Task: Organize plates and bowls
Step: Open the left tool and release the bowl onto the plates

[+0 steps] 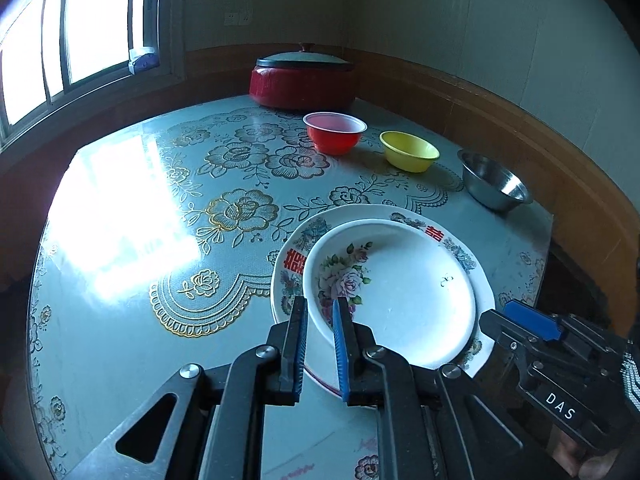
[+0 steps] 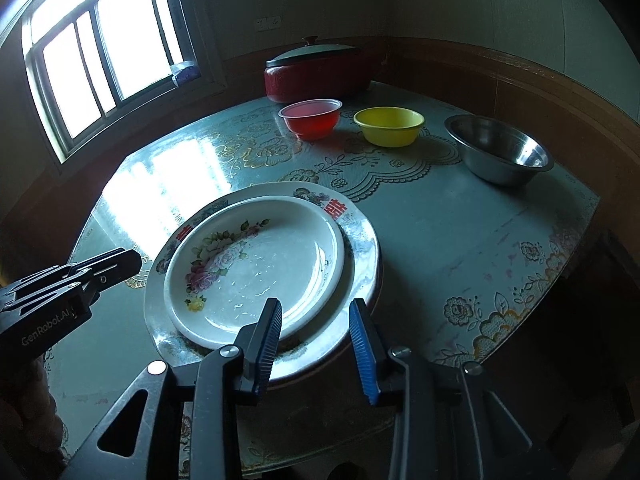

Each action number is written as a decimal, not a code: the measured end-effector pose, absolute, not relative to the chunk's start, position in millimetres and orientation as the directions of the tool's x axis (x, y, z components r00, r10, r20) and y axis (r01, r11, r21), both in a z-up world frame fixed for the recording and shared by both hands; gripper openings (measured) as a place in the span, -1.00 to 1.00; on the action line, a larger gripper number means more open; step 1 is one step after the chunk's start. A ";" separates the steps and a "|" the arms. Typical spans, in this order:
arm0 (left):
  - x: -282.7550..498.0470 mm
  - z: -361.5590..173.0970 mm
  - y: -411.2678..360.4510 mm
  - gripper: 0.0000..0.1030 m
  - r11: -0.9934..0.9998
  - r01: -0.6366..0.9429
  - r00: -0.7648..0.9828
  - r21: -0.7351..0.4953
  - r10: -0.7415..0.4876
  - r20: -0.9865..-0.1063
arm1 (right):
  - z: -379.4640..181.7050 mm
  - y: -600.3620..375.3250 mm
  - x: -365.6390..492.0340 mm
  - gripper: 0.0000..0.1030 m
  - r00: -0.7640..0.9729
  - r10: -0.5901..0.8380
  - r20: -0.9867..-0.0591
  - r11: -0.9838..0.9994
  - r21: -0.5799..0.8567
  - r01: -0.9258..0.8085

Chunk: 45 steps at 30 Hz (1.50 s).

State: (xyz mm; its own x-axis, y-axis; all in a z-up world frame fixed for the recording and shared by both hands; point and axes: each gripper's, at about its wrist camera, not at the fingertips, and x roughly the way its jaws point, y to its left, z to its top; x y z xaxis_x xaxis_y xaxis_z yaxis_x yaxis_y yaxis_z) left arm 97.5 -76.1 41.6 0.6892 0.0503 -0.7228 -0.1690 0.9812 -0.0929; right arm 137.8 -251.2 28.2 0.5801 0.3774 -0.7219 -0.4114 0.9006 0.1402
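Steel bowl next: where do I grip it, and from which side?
Grip the steel bowl by its thin rim, one finger inside and one outside. It stands upright, open side up, alone at the table's right edge. Probably come with the right gripper from above on the near side: the yellow bowl stands off to its left, clear of that approach.

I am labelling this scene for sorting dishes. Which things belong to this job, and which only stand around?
Job: small flowered plate stacked on large plate; red bowl; yellow bowl; steel bowl.

Standing around: lidded red pot; patterned tablecloth; window.
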 end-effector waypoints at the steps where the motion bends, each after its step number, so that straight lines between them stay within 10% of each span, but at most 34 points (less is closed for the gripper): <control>1: 97.2 41.9 -79.6 -0.74 0.982 -0.166 0.691 -0.092 0.049 -0.721 | 28.9 -254.6 136.8 -0.32 0.584 0.377 -0.719 0.902 0.141 -0.409; 45: 161.3 39.0 -178.5 -0.61 0.967 0.236 0.655 -0.099 -0.234 -0.719 | 18.6 -364.8 161.6 -0.27 0.624 0.208 -0.753 0.966 0.259 -0.009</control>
